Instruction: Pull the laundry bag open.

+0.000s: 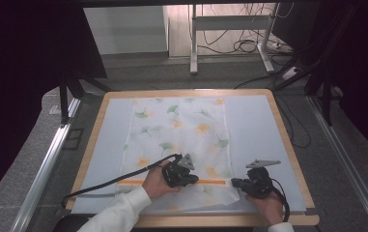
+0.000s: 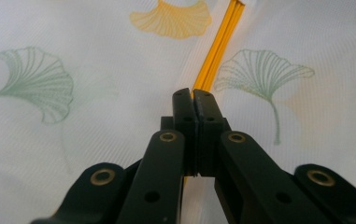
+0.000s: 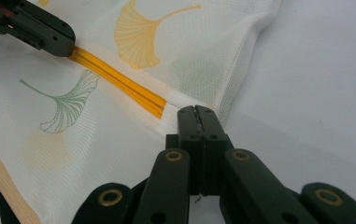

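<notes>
Mesh bag printed with green and yellow ginkgo leaves lies flat down the middle of your table, on the pale mat that covers the wooden top; its near end reaches almost to the table edge in front of you. An orange zipper runs across the bag close to that near end.

Your left gripper sits over the zipper, about halfway along it. In the left gripper view its jaws are pressed together with their tips right at the orange zipper; you appear to have the zipper pinched there, though the pull itself is hidden behind the tips.

Your right gripper rests at the bag's near right corner, just past the zipper's end. In the right gripper view its jaws are closed too, tips meeting on the white fabric edge beside the zipper's end, holding that corner down against the mat. Farther up the zipper in that same view, your left gripper covers the orange strip.
</notes>
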